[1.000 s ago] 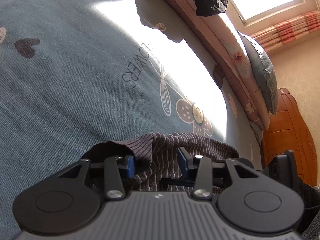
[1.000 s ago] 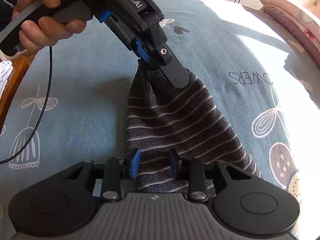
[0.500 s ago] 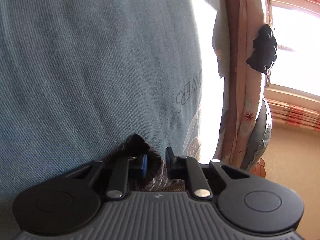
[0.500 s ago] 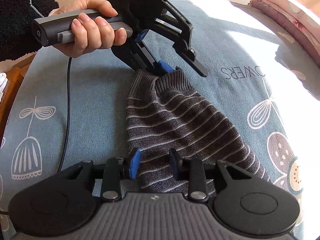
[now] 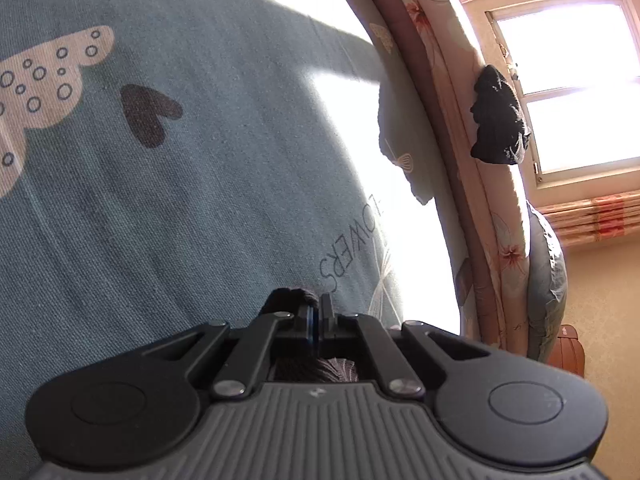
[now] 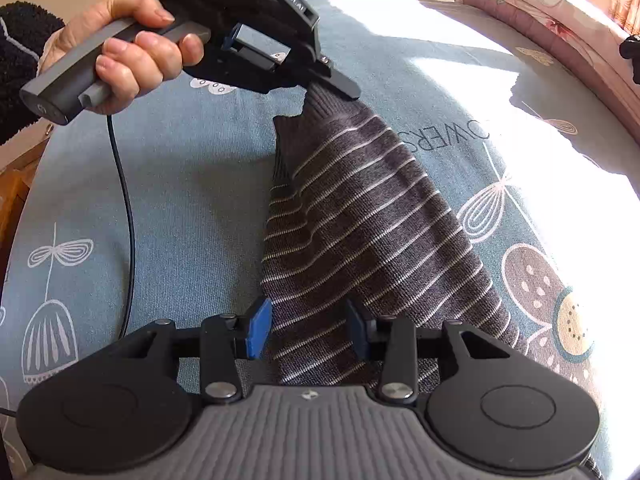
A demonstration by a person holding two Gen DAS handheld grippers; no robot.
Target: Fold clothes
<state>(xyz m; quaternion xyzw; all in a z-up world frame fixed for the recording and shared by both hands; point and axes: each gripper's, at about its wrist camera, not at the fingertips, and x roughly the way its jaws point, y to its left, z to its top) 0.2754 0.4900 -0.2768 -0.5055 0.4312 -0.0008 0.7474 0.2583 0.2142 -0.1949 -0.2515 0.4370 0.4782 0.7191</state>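
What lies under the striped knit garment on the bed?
The striped garment rests on the blue patterned bedsheet, whose flower prints and lettering show around it. Whatever print lies directly beneath is covered. The left gripper pinches its far ribbed end.

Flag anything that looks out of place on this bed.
A black garment lies crumpled on the folded floral quilt by the window, away from the striped sleeve being folded. Nothing looks spilled or damaged.
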